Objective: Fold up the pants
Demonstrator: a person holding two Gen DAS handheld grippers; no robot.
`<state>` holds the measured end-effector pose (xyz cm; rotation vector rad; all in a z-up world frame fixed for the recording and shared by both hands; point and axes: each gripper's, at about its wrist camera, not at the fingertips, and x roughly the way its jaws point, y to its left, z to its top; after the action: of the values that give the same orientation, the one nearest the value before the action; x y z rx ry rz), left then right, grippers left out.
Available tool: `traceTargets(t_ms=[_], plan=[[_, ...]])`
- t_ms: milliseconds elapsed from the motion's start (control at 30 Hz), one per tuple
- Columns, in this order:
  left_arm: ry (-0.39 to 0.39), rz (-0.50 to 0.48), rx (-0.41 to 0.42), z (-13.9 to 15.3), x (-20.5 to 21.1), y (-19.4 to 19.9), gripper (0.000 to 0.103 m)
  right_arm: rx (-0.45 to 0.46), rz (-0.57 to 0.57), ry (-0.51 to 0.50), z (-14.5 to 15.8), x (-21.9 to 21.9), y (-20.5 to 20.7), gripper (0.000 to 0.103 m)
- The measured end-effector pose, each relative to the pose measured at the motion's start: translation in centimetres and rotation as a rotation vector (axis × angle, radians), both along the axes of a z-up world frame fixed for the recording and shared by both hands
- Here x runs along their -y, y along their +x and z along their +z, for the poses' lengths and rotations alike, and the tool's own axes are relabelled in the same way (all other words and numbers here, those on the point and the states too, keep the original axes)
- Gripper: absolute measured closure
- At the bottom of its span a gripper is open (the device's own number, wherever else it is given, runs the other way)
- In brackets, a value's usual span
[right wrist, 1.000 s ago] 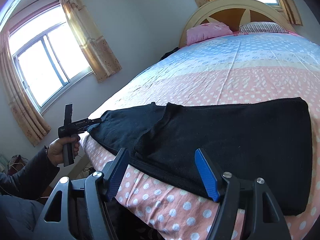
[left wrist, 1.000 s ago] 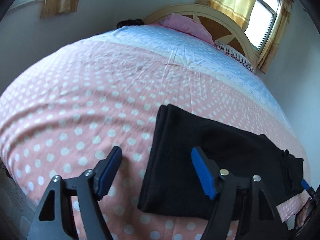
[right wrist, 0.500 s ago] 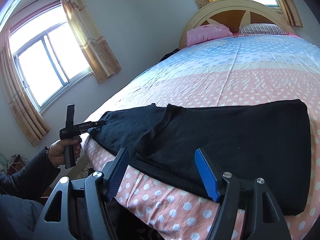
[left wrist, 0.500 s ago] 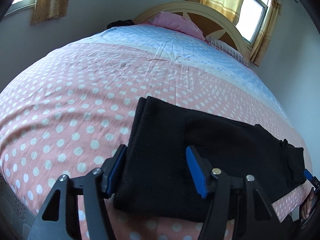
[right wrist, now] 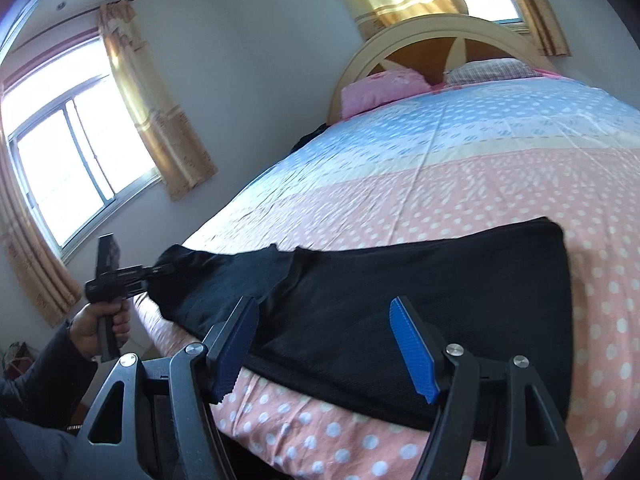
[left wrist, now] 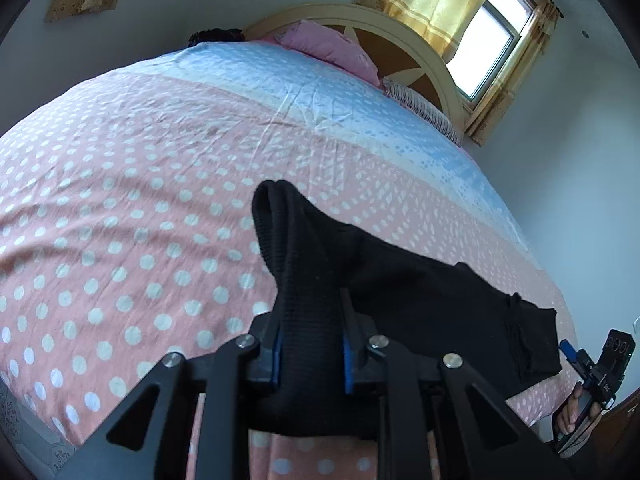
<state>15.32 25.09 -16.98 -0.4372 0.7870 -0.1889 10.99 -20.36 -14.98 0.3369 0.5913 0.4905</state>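
— Black knit pants [right wrist: 420, 308] lie across the near edge of the bed [left wrist: 120, 208], on its pink polka-dot sheet. Where does the left gripper [left wrist: 310, 354] sit?

— At one end of them. Its blue-padded fingers [left wrist: 347, 360] are pressed closed on a bunched fold of the fabric, which stands up in a ridge above the sheet. From the right wrist view, the same gripper [right wrist: 160, 270] meets the pants' far-left end, with the person's hand [right wrist: 100, 324] around its handle.

— And the right gripper [right wrist: 326, 344]?

— Its fingers [right wrist: 414, 350] are spread wide and grip nothing; they hover over the near hem of the pants, around their middle. A pink pillow [right wrist: 380, 90] rests against the headboard [right wrist: 432, 30].
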Motion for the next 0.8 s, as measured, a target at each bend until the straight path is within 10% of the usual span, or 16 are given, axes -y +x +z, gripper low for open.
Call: traceTargets(t_ms=[367,800], plan=[[-0.141,-0.223,0.184,10.5,10.3,0.1,0.082,0.02,-0.242,0.094,2.1,6.7,-0.2,0.033],[-0.09,-0.532,0.115,13.3,27.5,4.1,0.082,0.07,-0.416,0.103,3.9,11.9,-1.6,0.033]])
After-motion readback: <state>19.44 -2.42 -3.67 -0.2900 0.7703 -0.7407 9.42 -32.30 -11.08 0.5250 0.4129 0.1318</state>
